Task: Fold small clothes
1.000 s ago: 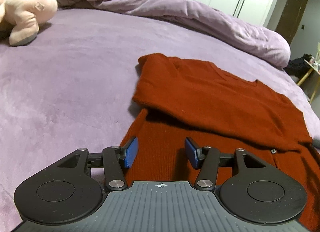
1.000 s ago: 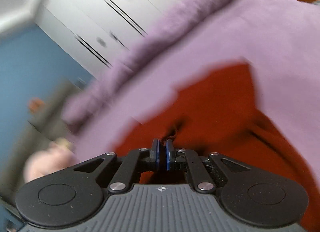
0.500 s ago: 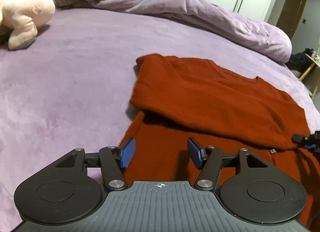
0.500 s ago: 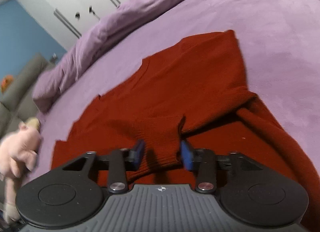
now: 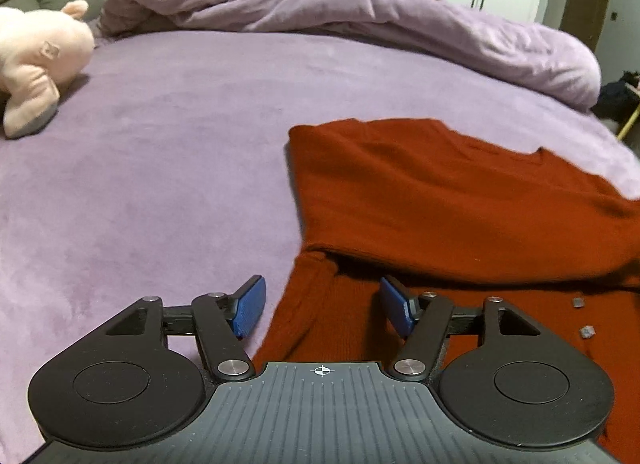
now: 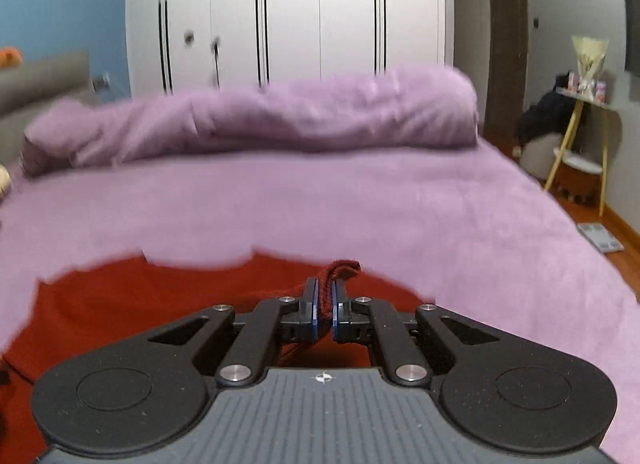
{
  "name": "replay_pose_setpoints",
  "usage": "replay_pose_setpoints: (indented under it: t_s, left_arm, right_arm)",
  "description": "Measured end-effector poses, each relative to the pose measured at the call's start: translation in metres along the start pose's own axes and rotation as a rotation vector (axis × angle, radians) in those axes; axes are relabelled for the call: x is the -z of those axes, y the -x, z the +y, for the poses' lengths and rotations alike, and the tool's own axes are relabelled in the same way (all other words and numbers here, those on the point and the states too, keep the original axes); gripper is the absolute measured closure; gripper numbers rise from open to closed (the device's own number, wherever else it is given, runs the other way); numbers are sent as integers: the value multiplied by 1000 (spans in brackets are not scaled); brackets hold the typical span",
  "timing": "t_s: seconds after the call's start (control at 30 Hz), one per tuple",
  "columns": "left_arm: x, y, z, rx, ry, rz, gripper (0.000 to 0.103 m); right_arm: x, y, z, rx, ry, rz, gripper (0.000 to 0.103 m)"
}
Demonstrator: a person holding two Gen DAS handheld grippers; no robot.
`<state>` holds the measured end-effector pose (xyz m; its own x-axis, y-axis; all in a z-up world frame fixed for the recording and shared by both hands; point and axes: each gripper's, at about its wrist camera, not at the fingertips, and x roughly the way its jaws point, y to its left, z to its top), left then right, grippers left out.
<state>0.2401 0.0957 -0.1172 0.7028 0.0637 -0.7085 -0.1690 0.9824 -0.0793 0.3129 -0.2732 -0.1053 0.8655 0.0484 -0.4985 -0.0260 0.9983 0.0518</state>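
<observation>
Pinching sweater, right tongs

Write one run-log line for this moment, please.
fold sweater | left gripper: open, at hem | right gripper: shut on sweater fabric

- From the left wrist, the red sweater is viewed low and close across the bed.
- From the right wrist, the wardrobe is faced.
- Sweater and duvet are shared.
</observation>
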Motion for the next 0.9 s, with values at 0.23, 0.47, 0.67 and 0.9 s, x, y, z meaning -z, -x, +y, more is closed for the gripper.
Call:
replay_pose_setpoints:
  t_s: [0.23, 0.47, 0.67, 0.9]
  left_arm:
    - [-9, -7, 12, -64, 8, -18, 34]
    - [-7, -5, 6, -67, -12, 4, 35]
    - [-15, 24, 1, 24, 11, -38, 32]
    - [-37, -20, -50, 92, -64, -8, 32]
  right_arm:
    - [31, -23, -5, 54, 10, 89, 98]
    - [25, -35, -10, 107, -44, 3, 98]
    - [26, -25, -27, 181, -163, 42, 96]
    - [28, -38, 26, -74, -69, 113, 96]
